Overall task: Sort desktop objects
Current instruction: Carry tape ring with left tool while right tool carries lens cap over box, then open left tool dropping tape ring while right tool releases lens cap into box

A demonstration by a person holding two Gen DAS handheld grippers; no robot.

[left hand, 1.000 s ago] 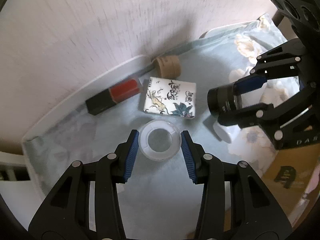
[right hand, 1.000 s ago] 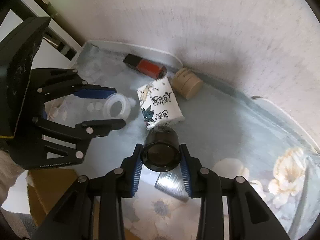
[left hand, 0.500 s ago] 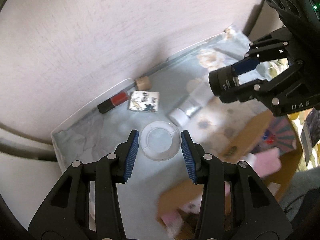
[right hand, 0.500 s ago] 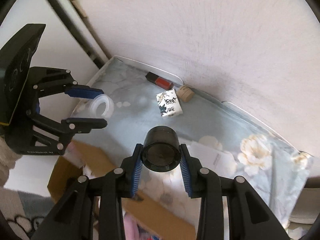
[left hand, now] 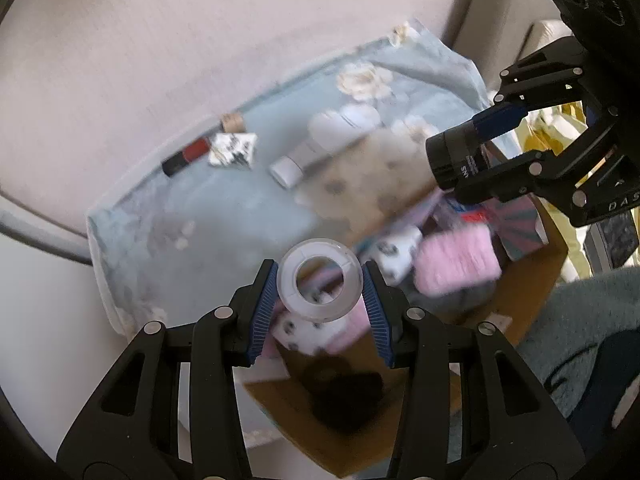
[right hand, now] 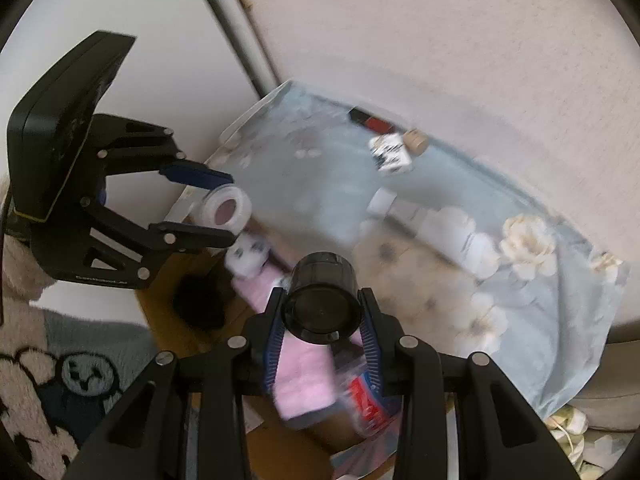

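Note:
My left gripper [left hand: 320,286] is shut on a clear tape roll [left hand: 320,303] and holds it in the air over a cardboard box [left hand: 532,304]; the roll also shows in the right wrist view [right hand: 225,211]. My right gripper [right hand: 322,312] is shut on a black cylindrical cap [right hand: 322,300], also above the box [right hand: 160,304]; the cap shows at the right of the left wrist view [left hand: 456,158]. On the floral blue table cloth [left hand: 224,216] lie a red-and-black lipstick [left hand: 186,156], a patterned tissue pack [left hand: 234,150], a cork-coloured round piece [left hand: 233,122] and a white tube [left hand: 316,148].
The box holds pink cloth items [left hand: 456,260] and white patterned items [left hand: 396,248]. A pale wall [left hand: 200,40] backs the table. A grey rug with a cartoon figure [right hand: 80,376] lies on the floor at the left. A beige sofa [left hand: 504,12] stands at the far right.
Both grippers have lifted far up and back from the table with their objects. They now hang over the cardboard box, which has come into view beneath them.

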